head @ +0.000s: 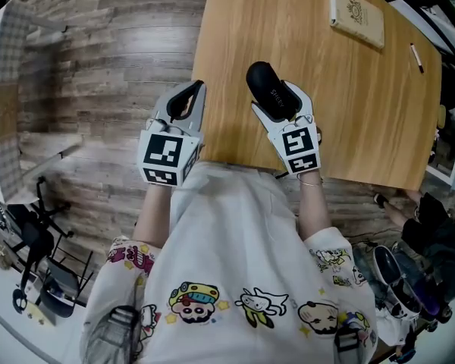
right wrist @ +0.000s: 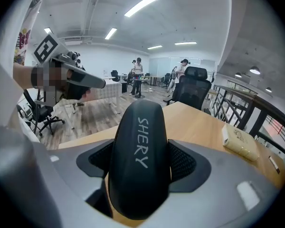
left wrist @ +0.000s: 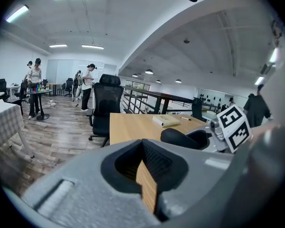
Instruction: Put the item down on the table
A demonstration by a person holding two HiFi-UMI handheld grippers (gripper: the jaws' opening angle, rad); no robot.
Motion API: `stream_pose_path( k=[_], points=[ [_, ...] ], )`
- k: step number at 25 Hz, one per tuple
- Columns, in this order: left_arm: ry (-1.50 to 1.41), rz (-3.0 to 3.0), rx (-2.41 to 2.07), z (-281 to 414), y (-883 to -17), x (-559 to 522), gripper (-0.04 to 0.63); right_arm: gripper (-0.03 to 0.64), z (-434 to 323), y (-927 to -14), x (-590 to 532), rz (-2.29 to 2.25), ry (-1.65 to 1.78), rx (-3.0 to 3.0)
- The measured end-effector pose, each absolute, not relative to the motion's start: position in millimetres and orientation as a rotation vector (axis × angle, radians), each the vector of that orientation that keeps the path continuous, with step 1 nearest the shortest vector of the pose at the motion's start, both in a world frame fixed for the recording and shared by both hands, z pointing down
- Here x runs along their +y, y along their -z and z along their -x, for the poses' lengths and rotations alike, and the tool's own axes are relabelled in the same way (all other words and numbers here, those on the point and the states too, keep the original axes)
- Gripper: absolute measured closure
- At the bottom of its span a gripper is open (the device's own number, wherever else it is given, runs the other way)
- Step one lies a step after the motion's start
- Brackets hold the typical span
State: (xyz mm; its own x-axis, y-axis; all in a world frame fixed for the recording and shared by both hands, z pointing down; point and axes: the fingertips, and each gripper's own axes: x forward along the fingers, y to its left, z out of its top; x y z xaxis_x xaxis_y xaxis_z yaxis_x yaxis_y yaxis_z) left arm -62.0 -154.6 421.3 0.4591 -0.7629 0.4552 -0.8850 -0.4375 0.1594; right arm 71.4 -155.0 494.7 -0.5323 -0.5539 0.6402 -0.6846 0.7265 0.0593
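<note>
A black hard-shell case with "SHERY" printed on it sits between the jaws of my right gripper, which is shut on its two sides. The case is over the near part of the wooden table, and I cannot tell whether it touches the top. My left gripper is at the table's left edge, beside the right one, with its jaws shut and nothing between them. From the left gripper view the case shows to the right, low over the tabletop.
A pale boxed book lies at the far end of the table, with a pen near the right edge. A black office chair stands at the table's far end. Wood floor lies left of the table, and people stand far back.
</note>
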Motion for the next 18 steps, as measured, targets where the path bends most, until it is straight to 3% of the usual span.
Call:
stream_pose_path(
  k=[18],
  points=[
    [-0.476, -2.314, -1.335, 60.3, -449.0, -134.3, 0.595, 0.264, -44.6, -557.1, -141.5, -0.774, -0.199, -2.17]
  ],
)
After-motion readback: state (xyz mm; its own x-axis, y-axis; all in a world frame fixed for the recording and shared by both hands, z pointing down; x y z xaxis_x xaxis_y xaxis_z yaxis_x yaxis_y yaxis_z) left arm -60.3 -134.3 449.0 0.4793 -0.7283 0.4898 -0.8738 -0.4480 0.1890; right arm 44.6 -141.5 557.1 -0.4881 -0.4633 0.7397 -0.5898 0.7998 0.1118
